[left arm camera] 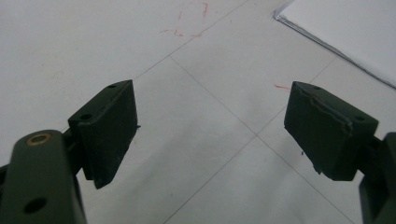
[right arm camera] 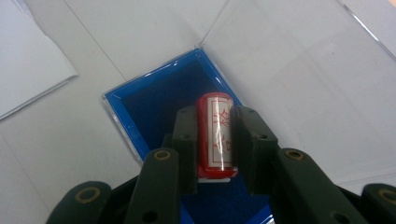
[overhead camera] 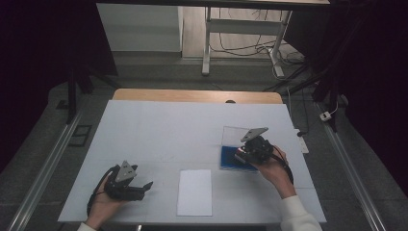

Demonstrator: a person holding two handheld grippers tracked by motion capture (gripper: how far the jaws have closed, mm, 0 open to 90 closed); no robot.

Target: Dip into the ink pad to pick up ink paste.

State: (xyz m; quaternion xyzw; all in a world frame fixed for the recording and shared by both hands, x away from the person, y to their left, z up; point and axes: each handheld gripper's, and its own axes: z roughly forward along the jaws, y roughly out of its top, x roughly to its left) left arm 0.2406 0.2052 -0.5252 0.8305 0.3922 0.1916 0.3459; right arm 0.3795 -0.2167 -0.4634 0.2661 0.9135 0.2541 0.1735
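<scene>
The right tongs (right arm camera: 214, 140) are clamped on a red cylindrical stamp with a white label bearing red markings (right arm camera: 215, 133). The stamp sits squarely between the two black jaws, its long axis running along them and its far end standing clear beyond the jaw tips. Directly beneath the tongs and the stamp lies a shallow blue box with a dark blue felt lining (right arm camera: 154, 100); whether the stamp touches the lining cannot be told. A clear plastic lid (right arm camera: 299, 74) lies flat on the worktop beyond the box, adjoining its far edge.

The left tongs (left arm camera: 211, 126) stand spread wide with nothing between the jaws, poised over the white worktop (left arm camera: 70, 51). A sheet of white paper (left arm camera: 345, 32) lies ahead of them and off to one side, well apart from the jaws.

In the high view, the right tongs (overhead camera: 246, 155) are over the blue box (overhead camera: 227, 159), with the clear lid (overhead camera: 233, 134) just beyond, and the left tongs (overhead camera: 146, 185) rest low near the front edge of the worktop (overhead camera: 159, 125), jaws turned toward the white paper (overhead camera: 195, 192), which lies between the two tongs. The stamp itself is too small to make out there; the right gripper view shows its label and the grip on it. The fine red marks on the worktop surface show in the left gripper view.
</scene>
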